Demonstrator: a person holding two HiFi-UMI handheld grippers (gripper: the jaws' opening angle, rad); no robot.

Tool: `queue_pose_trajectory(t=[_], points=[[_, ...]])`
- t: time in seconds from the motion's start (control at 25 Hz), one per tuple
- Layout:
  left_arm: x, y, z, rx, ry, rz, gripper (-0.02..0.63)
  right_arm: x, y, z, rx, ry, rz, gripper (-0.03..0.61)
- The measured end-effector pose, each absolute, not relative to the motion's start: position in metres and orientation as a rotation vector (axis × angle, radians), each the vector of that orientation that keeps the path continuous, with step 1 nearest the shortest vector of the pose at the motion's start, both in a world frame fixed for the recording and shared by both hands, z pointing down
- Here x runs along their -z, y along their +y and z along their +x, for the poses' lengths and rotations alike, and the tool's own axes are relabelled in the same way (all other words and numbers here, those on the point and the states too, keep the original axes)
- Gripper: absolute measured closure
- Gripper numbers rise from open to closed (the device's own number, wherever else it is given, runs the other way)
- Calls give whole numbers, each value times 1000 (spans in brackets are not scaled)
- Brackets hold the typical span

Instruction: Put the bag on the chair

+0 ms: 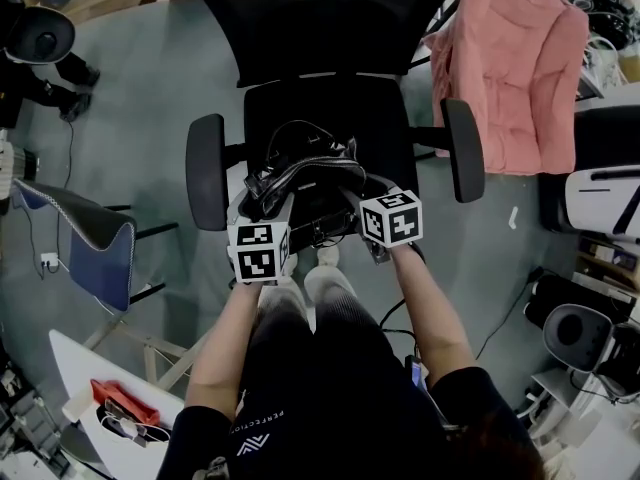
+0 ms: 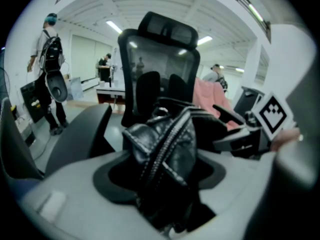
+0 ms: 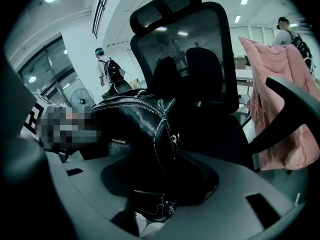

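Observation:
A black leather bag (image 1: pixel 305 173) with zips and looped handles rests at the front of the black office chair's seat (image 1: pixel 335 103), partly over its front edge. My left gripper (image 1: pixel 268 216) holds the bag's near left side, and my right gripper (image 1: pixel 352 206) holds its near right side. In the left gripper view, folded leather and a zip of the bag (image 2: pixel 167 151) fill the gap between the jaws of the left gripper (image 2: pixel 165 186). In the right gripper view the bag (image 3: pixel 137 129) is pinched low in the right gripper (image 3: pixel 160 189). The mesh backrest (image 3: pixel 192 49) stands behind.
The chair's armrests (image 1: pixel 205 171) (image 1: pixel 465 148) flank the bag. A pink jacket (image 1: pixel 520 68) hangs at the right. At the left stand a blue chair (image 1: pixel 100 238) and a fan (image 1: pixel 40 33). A white table (image 1: pixel 85 368) is near left. People stand far behind.

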State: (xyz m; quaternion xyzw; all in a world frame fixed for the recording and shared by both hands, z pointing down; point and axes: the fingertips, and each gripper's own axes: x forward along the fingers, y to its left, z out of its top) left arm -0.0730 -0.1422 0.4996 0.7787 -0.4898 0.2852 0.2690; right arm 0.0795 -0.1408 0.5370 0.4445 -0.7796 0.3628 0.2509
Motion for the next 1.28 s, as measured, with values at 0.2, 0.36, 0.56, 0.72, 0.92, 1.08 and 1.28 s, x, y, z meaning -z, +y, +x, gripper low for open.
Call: queue_pose_trajectory(t=[0.2,0.36,0.56,0.72,0.92,1.08,1.28], points=[[-491,-142,-72,-768,-1340,2105,361,-525,-139,71,-885,-2140,1215,481],[-481,-147,-69,-765,-1355,2126,382,-513,-142,71,-814,-2150,1236,505],[-466,-159,-61,-733,-1365,2159,385,-494,-154,79,-759,-2163,1284,515],[-455,-173,-50,-708,-1368,2209,387,-479,-167,92,-720,-2170,1349,515],[-462,-189,-36,-750,-1340,2269,385,-485,-181,106,-751,-2134,1404,508],[-480,-191,-33,-813,-1309,2267,383,-506,-179,110,-805,-2095,1399,503],[-487,-195,-35,-801,-1311,2270,368,-512,-182,110,-827,-2102,1413,490]])
